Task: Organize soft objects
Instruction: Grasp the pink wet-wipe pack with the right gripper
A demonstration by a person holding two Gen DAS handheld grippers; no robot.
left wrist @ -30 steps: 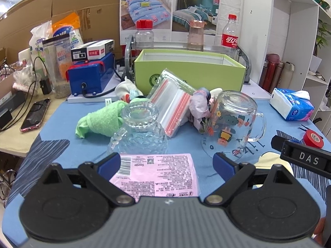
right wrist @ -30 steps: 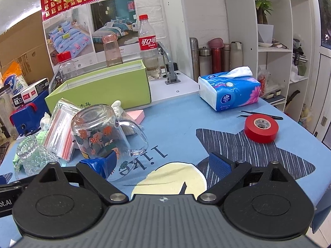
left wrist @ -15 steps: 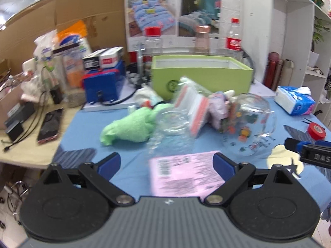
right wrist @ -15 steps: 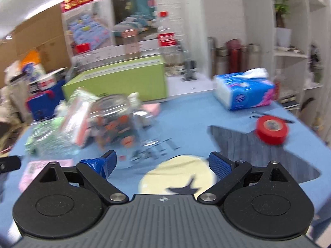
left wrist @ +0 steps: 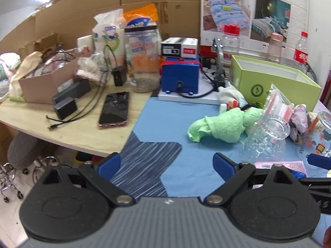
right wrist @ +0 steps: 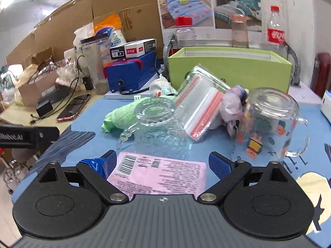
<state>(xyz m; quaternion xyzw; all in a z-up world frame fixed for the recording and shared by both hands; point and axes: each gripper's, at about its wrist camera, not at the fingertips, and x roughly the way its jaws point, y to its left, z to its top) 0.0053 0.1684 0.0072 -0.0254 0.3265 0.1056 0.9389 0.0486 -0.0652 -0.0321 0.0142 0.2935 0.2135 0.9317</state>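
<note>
Right tool (right wrist: 162, 162) open, empty, straddling pink packet (right wrist: 159, 174) flat on tabletop (right wrist: 219, 136); likely lined up for pickup. Left tool (left wrist: 166, 164) open, empty, parked over bare cloth left of green towel (left wrist: 222, 125), probably clearing room for right. Green towel and lilac cloth (right wrist: 232, 111) piled just before green box (right wrist: 229, 69), wedged among upturned glass mugs (right wrist: 160, 129); box open, likely drop target.
</note>
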